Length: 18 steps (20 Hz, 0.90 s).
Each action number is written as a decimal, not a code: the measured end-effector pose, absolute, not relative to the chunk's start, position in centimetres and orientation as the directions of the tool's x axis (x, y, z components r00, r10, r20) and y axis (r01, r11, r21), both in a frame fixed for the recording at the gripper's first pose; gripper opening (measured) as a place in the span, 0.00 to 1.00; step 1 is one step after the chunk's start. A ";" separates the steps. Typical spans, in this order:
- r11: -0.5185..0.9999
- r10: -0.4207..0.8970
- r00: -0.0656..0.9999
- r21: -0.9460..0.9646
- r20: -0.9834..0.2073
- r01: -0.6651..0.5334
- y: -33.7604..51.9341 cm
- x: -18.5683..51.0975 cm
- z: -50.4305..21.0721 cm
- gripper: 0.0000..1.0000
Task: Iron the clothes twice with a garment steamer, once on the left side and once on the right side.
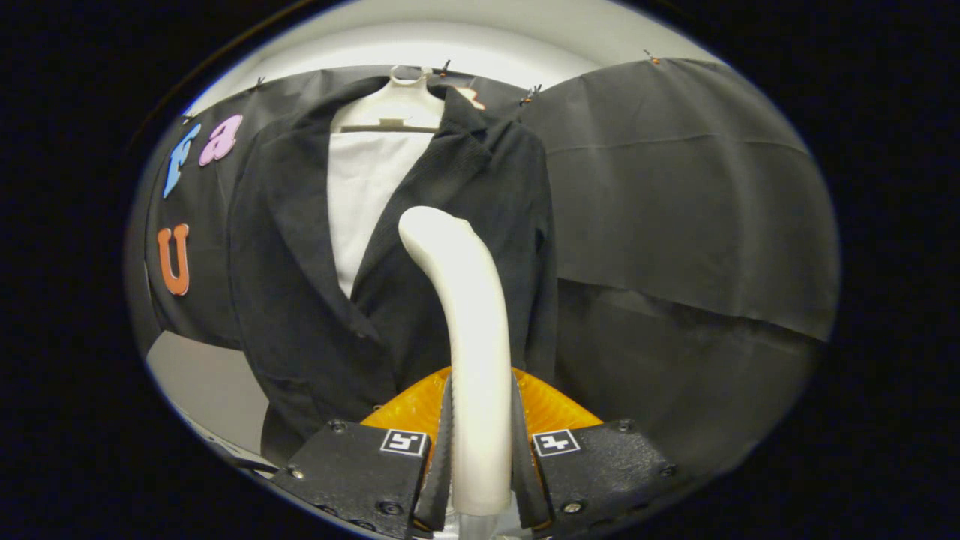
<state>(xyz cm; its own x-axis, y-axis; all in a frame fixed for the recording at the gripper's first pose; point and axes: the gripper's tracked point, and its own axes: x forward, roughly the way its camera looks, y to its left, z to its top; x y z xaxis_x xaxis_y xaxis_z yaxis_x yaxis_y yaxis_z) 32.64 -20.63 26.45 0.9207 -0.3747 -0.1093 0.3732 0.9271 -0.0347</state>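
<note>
A dark jacket point(315, 300) hangs over a white shirt point(367, 195) on a pale hanger point(397, 105) against the booth's black cloth wall point(675, 210), its left lapel and front panel falling in soft folds toward a strip of grey floor point(202, 382) below. Just right of the shirt's opening, the white garment steamer point(472, 315) rises from the gripper point(480, 457), its curved head level with the jacket's right lapel and close to the fabric; contact cannot be told. Further right, only the plain cloth backdrop hangs in loose creases.

To do this pass well, the head likely needs to stay flat against the right front panel and travel slowly down in one straight line, without snagging the lapel edge, before crossing to the other side.

The jaws are closed narrowly, both fingers point(442, 450) pressing the steamer's handle from either side, holding it upright and firm.
</note>
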 end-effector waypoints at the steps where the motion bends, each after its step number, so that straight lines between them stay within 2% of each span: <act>1: 0.928 -0.372 0.921 -0.036 -0.120 0.370 -20.3 32.7 25.7 0.38; 18: 0.941 -0.337 0.900 -0.082 -0.277 0.328 -18.7 32.2 13.7 0.38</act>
<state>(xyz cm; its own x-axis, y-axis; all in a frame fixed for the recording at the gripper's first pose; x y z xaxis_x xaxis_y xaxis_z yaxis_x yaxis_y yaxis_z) 32.18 -18.67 13.68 0.8997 -0.3372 -0.2771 0.3276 0.9413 -0.0817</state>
